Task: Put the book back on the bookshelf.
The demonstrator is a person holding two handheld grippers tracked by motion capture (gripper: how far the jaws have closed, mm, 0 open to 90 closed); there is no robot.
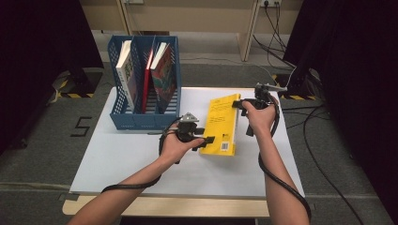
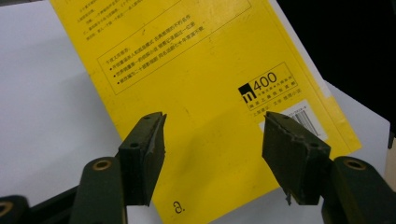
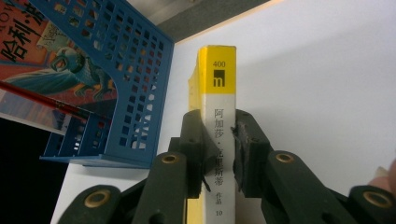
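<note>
Yellow book (image 2: 205, 93) cut off by top and bottom edges in left gripper view; small print on back cover too fine to read. Lower spine hidden behind right gripper (image 3: 219, 158) pads in right gripper view. Blue file rack (image 3: 116, 84) cropped at top and left there; titles of books inside illegible from high view.
</note>
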